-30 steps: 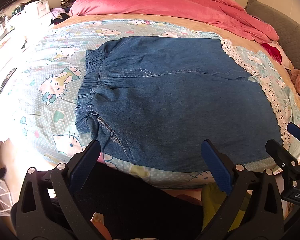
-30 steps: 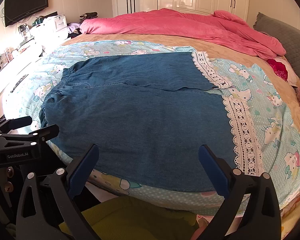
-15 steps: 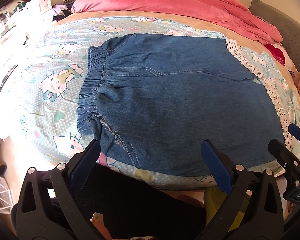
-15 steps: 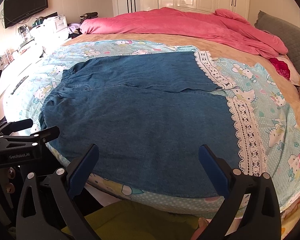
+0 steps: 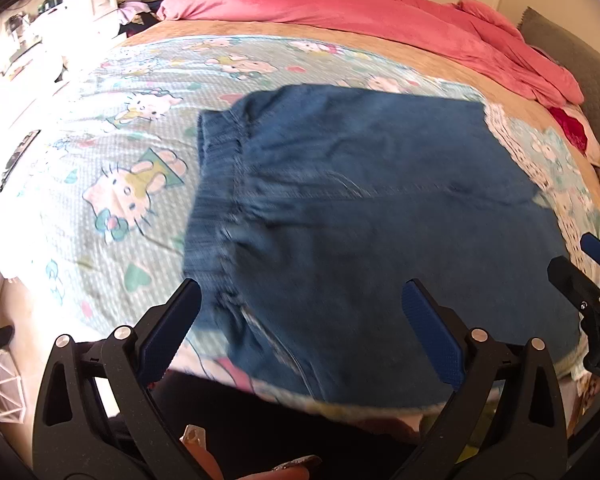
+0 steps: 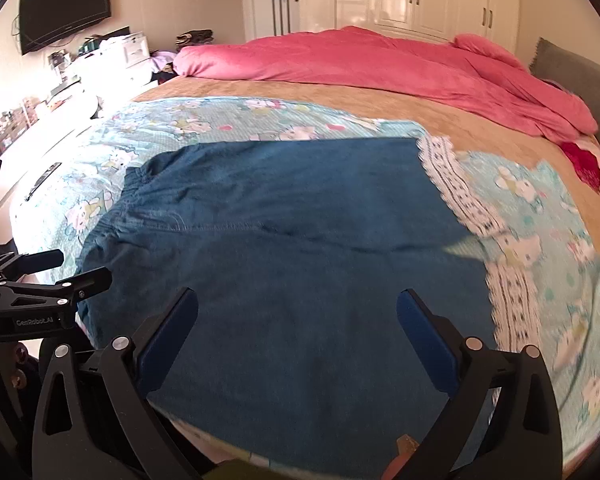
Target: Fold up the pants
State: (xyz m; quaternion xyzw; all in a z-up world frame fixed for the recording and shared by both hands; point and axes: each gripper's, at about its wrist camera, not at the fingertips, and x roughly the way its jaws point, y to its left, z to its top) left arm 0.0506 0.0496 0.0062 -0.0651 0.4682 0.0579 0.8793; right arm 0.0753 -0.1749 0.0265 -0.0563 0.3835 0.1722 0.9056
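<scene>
My left hand-held gripper [image 5: 300,322] and right hand-held gripper [image 6: 298,326] hover spread wide, gripping nothing, above the denim pants [image 6: 284,264] lying flat on the Hello Kitty bedsheet [image 5: 112,184].

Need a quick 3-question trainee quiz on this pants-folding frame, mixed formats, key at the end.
1. True or false: the left gripper is shut on the pants.
2. Multiple choice: the elastic waistband lies toward which side in the left wrist view? A) left B) right C) far edge
3. Fill in: the white trim on the pants' leg ends is ____.

Key: 1 false, both the left gripper and the right gripper are open and hold nothing, with the pants flat on the bed sheet. 2 A. 3 lace.
</scene>
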